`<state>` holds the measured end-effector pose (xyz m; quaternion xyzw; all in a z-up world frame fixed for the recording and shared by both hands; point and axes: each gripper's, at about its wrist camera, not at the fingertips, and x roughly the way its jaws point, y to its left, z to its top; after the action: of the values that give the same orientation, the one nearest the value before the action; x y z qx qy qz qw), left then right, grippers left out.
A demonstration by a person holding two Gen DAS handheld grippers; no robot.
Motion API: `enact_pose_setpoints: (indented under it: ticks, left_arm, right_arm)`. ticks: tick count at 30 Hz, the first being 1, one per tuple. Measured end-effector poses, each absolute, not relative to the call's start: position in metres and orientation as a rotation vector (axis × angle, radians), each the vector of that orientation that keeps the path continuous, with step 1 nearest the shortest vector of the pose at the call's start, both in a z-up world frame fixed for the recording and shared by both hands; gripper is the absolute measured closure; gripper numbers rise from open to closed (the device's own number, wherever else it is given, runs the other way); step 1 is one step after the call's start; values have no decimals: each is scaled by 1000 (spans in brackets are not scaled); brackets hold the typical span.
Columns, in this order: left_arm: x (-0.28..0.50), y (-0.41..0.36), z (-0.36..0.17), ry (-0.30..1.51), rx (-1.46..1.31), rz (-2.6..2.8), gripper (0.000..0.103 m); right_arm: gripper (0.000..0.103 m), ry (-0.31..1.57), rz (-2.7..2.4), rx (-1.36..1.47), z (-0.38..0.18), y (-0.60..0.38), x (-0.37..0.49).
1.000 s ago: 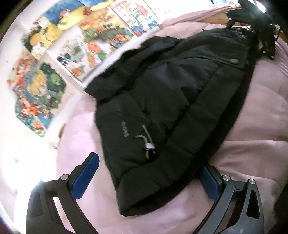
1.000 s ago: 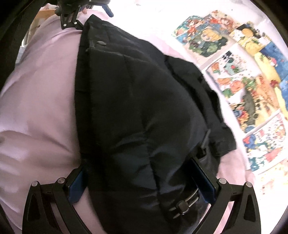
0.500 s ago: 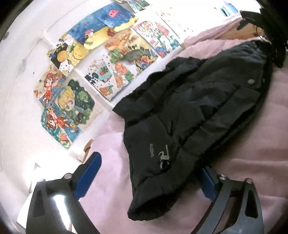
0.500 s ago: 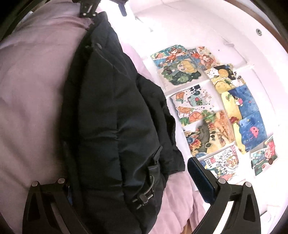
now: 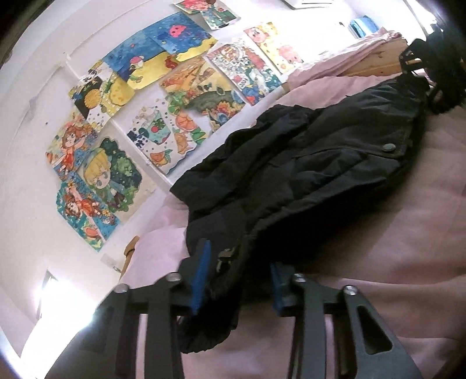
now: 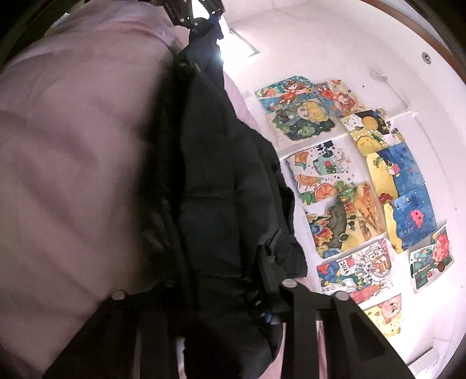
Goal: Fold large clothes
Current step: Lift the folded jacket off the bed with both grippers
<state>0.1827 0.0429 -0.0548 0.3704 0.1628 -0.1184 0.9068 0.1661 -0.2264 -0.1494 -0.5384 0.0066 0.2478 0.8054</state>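
Note:
A black padded jacket (image 5: 305, 172) lies folded lengthwise on a pink bed cover (image 5: 407, 239). My left gripper (image 5: 237, 280) is shut on one end of the jacket, its blue pads (image 5: 201, 277) pressing the fabric beside a cord toggle. In the right wrist view the jacket (image 6: 215, 180) stretches away from me, and my right gripper (image 6: 221, 288) is shut on its other end. The right gripper also shows far off in the left wrist view (image 5: 431, 67), and the left gripper far off in the right wrist view (image 6: 201, 17).
A white wall with several colourful children's drawings (image 5: 174, 96) runs along the bed's far side; the drawings also show in the right wrist view (image 6: 349, 186). A wooden bed frame (image 5: 375, 61) stands at the far end. Pink cover (image 6: 72, 163) spreads beside the jacket.
Both grippers have gone from open to shut on the jacket's ends. Both cameras have tilted up toward the wall, and the ends look lifted off the cover.

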Motion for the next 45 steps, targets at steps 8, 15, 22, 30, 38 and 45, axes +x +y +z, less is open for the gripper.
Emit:
enact_pose_setpoints:
  ticks: [8, 15, 22, 30, 38, 45]
  left_arm:
    - [187, 39, -44, 284, 718, -230, 92]
    - [192, 33, -9, 233, 601, -168, 97]
    - [183, 27, 27, 185, 536, -130, 98]
    - [155, 25, 52, 154, 535, -133, 99]
    - [155, 31, 80, 110, 481, -115, 99]
    - [200, 25, 107, 106, 390, -134, 99]
  right_arm:
    - [88, -70, 473, -1154, -130, -226, 172]
    - [92, -3, 430, -937, -72, -230, 198]
    - [94, 84, 426, -707, -29, -243, 207]
    - [94, 54, 398, -626, -4, -258, 184]
    - [94, -55, 374, -570, 24, -260, 170]
    - [94, -9, 356, -506, 31, -260, 189]
